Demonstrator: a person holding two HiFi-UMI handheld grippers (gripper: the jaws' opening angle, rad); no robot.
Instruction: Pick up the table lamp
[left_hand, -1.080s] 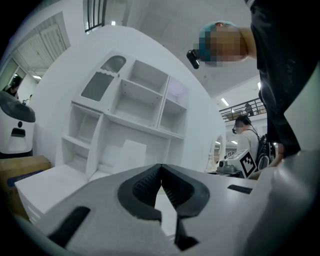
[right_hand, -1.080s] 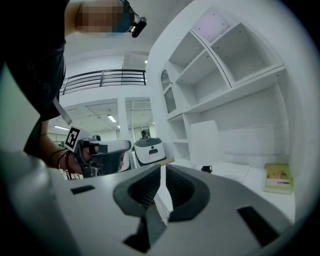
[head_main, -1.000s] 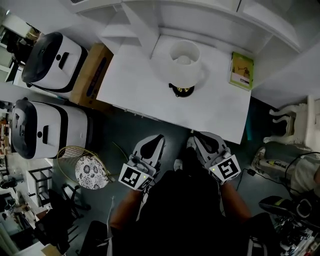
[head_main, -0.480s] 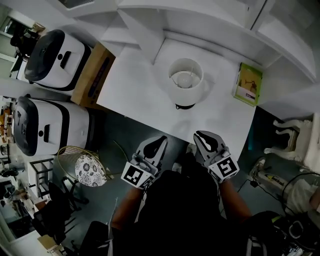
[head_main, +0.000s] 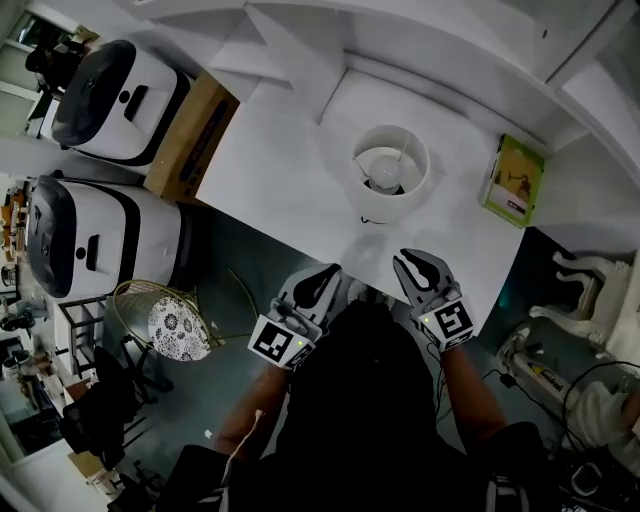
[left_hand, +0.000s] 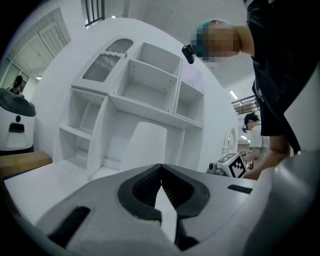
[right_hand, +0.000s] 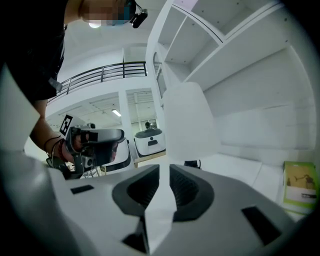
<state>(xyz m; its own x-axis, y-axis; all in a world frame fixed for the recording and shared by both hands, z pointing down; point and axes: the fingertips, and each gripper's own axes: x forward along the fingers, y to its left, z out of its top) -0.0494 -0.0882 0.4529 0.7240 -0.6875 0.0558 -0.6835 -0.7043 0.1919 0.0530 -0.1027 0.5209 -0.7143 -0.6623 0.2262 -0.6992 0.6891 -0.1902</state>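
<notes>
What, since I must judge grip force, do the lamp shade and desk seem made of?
The lamp shade looks like matte white fabric or paper: even, no glare. The desk seems white painted or laminated board: smooth, flat, uniform.

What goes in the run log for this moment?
stage: pre-grasp | table lamp: upright on desk, untouched | left gripper: shut, empty | right gripper: narrowly open, empty, facing lamp

green book (head_main: 519, 182), cardboard box (head_main: 190, 137)
</notes>
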